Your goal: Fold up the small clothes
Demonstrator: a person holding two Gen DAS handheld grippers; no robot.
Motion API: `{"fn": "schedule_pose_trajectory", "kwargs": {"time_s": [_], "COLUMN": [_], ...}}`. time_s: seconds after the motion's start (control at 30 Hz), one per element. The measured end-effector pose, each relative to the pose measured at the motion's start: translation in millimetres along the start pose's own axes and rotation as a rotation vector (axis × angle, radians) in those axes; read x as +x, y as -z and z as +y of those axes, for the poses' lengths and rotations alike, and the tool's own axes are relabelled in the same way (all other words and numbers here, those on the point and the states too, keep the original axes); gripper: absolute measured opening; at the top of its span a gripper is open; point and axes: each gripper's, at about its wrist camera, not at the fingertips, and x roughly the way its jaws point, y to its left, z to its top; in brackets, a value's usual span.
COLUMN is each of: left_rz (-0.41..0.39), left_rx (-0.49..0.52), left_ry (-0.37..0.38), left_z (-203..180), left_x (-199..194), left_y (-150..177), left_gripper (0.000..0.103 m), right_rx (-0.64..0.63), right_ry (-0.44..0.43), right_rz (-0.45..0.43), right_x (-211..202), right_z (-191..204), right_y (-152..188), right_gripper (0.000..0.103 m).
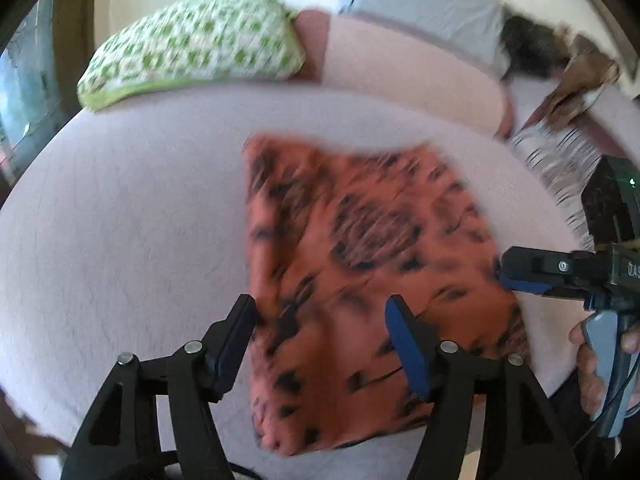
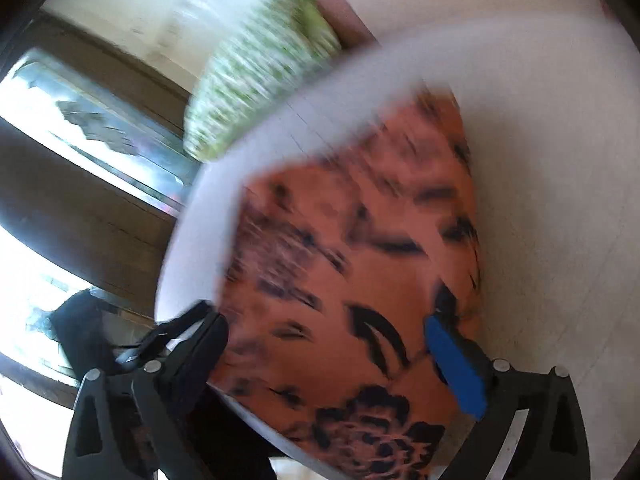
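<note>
So the orange floral garment (image 1: 360, 280) is lying flat on the bed (image 1: 120, 220), which has a pale pink sheet, and it looks folded into a rough rectangle with a black flower print all over. Both views are pretty motion-blurred, so fine detail is hard to make out.

The left hand-held gripper (image 1: 320, 322) is wide apart and holding nothing; its black finger sits at the cloth's left edge and the blue-padded one is over the fabric, near the close end of the garment. The right hand-held gripper (image 1: 506, 276) comes in from the right side with its tip at the garment's right edge. In its own wrist view the right hand-held gripper (image 2: 326, 338) is spread wide too, nothing pinched, with the garment (image 2: 340, 260) filling the gap between the fingers.

At the far end of the bed there's a green-and-white patterned pillow (image 1: 192, 48), a plain pink pillow (image 1: 408, 68) beside it, and a striped cloth (image 1: 560, 160) off to the right.
</note>
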Motion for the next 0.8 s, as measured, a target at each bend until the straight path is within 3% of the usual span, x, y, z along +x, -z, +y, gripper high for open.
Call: {"fn": "schedule_pose_trajectory", "kwargs": {"time_s": [0.07, 0.13, 0.23, 0.27, 0.33, 0.37, 0.6, 0.73, 0.8], "left_rz": [0.092, 0.064, -0.017, -0.008, 0.084, 0.086, -0.072, -0.059, -0.031], "left_rx": [-0.073, -0.138, -0.107, -0.108, -0.129, -0.13, -0.12, -0.114, -0.121], "left_ry": [0.014, 0.031, 0.004, -0.004, 0.006, 0.012, 0.037, -0.01, -0.04], "left_z": [11, 19, 14, 15, 22, 24, 17, 19, 22], "left_x": [21, 12, -9, -7, 13, 16, -36, -30, -24], "left_y": [9, 8, 7, 10, 21, 25, 9, 6, 9], "left_gripper": [0.069, 0.069, 0.069, 0.069, 0.069, 0.069, 0.065, 0.065, 0.065], "right_rx": [-0.003, -0.01, -0.055, -0.047, 0.021, 0.028, -0.002, 0.016, 0.013], "right_ry": [0.001, -0.013, -0.085, -0.09, -0.066, -0.087, -0.061, -0.127, -0.16], "right_rz": [-0.028, -0.029, -0.093, -0.092, 0.023, 0.001, -0.093, -0.099, -0.054], "right_x": [-1, -17, -35, -34, -7, -6, -49, -57, -45], "right_z": [0, 13, 23, 19, -4, -12, 8, 7, 4], "right_y": [2, 2, 5, 7, 13, 17, 10, 13, 19], "right_gripper": [0.1, 0.1, 0.1, 0.1, 0.101, 0.101, 0.101, 0.101, 0.101]}}
